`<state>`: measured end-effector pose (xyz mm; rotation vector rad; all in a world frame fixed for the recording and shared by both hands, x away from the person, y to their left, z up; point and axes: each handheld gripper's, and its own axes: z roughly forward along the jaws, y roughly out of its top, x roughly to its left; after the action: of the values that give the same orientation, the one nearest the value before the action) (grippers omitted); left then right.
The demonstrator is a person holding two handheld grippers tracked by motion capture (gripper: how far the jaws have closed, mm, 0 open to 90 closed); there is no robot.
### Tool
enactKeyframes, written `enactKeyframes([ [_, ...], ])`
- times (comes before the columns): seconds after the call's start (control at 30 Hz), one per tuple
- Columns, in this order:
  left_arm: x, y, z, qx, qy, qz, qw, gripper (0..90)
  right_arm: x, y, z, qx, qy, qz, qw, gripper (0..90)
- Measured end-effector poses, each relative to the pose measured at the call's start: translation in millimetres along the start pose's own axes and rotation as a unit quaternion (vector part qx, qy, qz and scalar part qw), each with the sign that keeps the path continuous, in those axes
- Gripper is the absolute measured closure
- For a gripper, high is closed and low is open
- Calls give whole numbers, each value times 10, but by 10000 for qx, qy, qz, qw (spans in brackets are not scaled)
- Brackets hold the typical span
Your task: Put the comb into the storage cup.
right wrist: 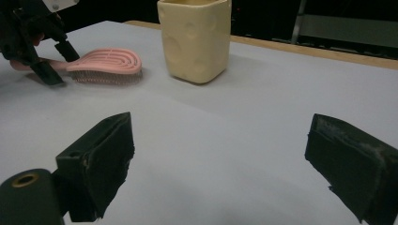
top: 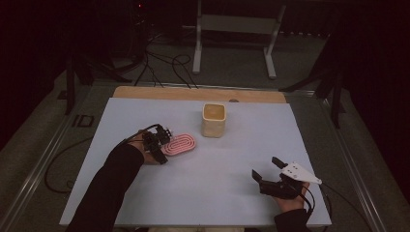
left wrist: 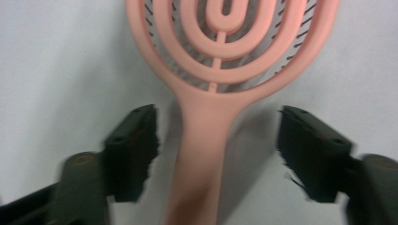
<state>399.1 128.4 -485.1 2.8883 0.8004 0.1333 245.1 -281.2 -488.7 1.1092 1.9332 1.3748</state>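
Left gripper sits right at the pink hairbrush, jaws spread wide with the brush handle running up between them. In the left gripper view there is clear table on both sides of the handle, so neither jaw touches it. The brush lies flat on the pale tabletop, back upward, its oval head with looped ribs pointing away from the gripper and its bristles against the surface. In the right gripper view the same brush shows side-on, bristles down, the left gripper straddling its handle end.

Taking the brush as the marker: the cream square cup stands upright just beyond its head, near but apart from it, with its open mouth up. In the right gripper view the cup rises beside the brush head with a slim gap between them.

Right gripper is well away from the brush, down at the near edge of the table on the cup's side. Its jaws gape wide open, nothing between them, bare tabletop beneath. A grey three-cornered plate rides on top of it.
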Motion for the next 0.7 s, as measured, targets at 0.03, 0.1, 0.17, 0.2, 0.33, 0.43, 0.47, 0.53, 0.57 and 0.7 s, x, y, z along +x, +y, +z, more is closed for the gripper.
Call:
enactKeyframes([
  [0.03, 1, 3, 1, 16, 18, -5, 10000, 366, -1, -1, 1, 3, -3, -9, 10000, 83],
  [0.1, 9, 8, 1, 42, 57, 17, 10000, 413, -1, -1, 1, 2, -3, -12, 10000, 83],
  [0.17, 26, 19, 2, 121, 81, -88, 9999, 484, -4, -2, 2, 4, 4, 0, 10000, 83],
  [0.2, 26, 19, 2, 121, 81, -88, 9999, 501, -4, -2, 2, 4, 4, 0, 10000, 83],
  [0.33, 57, 35, -3, 121, 6, -173, 9998, 576, 2, -3, 5, 16, 12, 9, 10000, 83],
  [0.43, 55, 49, 3, 134, -7, -165, 9998, 615, 1, -3, 5, 14, 18, 9, 10000, 83],
  [0.47, 55, 49, 3, 134, -7, -165, 9998, 628, 1, -3, 5, 14, 18, 9, 10000, 83],
  [0.53, 57, 54, 10, 152, -26, -167, 9997, 663, -3, -5, 6, 10, 16, -12, 10000, 83],
  [0.57, 64, 57, 12, 182, -58, -178, 9997, 671, -4, -5, 6, 10, 14, -11, 10000, 83],
  [0.7, 66, 55, 18, 180, -70, -225, 9996, 687, -3, -4, 4, 13, 17, 0, 10000, 83],
])
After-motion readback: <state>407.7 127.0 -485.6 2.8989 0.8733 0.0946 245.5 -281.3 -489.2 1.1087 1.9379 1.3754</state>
